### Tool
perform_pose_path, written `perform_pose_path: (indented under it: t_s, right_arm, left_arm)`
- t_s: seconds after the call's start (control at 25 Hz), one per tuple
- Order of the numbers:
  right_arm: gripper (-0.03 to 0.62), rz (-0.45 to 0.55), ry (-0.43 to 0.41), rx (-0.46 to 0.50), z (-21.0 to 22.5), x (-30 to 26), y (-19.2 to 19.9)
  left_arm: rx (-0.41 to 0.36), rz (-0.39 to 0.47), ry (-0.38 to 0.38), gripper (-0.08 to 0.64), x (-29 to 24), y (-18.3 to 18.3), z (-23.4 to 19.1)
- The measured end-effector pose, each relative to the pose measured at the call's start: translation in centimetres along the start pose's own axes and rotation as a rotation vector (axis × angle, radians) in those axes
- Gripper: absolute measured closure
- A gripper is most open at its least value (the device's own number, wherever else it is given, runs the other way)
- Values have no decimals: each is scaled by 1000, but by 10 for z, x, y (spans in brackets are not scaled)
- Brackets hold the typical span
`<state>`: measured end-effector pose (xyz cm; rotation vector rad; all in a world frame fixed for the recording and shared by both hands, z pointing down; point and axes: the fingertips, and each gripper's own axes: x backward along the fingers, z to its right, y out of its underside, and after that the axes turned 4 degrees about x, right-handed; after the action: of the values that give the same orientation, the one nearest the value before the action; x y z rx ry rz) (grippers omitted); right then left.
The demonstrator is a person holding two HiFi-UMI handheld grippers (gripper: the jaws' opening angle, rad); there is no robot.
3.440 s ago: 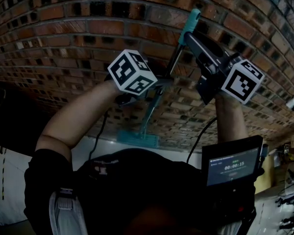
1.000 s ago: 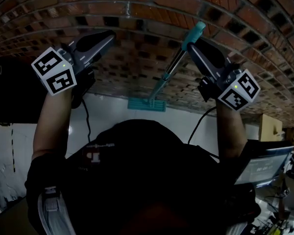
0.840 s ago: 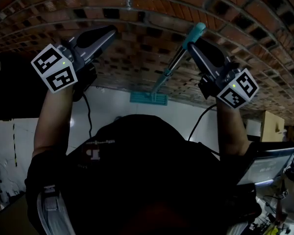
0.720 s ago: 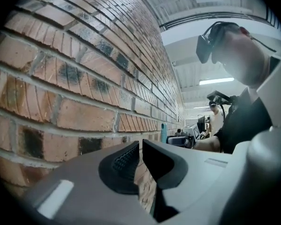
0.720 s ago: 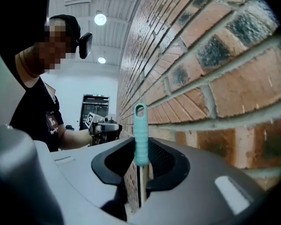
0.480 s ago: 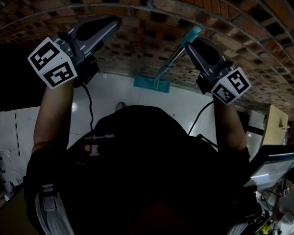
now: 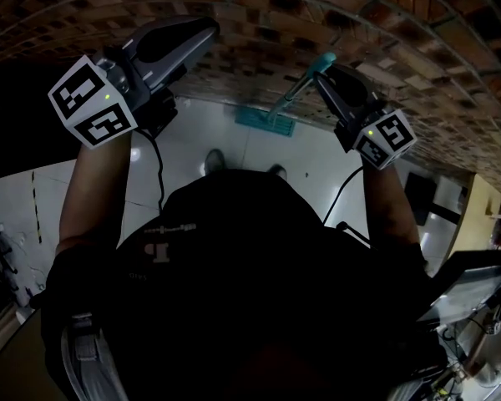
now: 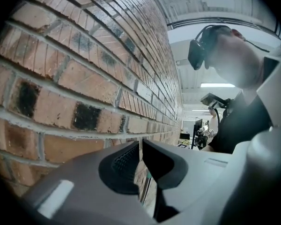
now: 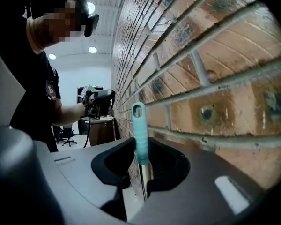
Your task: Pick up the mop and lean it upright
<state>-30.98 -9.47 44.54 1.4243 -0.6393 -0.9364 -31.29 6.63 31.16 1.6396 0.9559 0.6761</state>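
The mop leans upright against the brick wall, with its teal head on the pale floor and its shaft rising to a teal grip. My right gripper is shut on the top of that handle. In the right gripper view the teal grip stands between the jaws of the right gripper, close to the bricks. My left gripper is raised to the left of the mop, apart from it. In its own view the left gripper is shut and empty, beside the wall.
The brick wall runs right in front of both grippers. The person's shoes stand on the white floor near the mop head. A cardboard box and a screen are at the right.
My left gripper, earlier by the mop shaft, now hangs well to the left of it. The right gripper stays on the handle top. The head view has tilted down, showing more floor.
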Motion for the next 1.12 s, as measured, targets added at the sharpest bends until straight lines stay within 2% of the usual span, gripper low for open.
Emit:
perform_pose_path:
  t_s: [0.16, 0.64, 1.12]
  right_arm:
    - [488, -17, -9, -34, 2, -7, 26]
    - [488, -112, 3, -52, 11, -24, 100]
    - [482, -92, 57, -74, 28, -36, 103]
  left_arm:
    - [13, -11, -1, 540, -1, 9, -4]
    - [64, -1, -24, 540, 3, 34, -22]
    - [69, -5, -30, 541, 11, 42, -25]
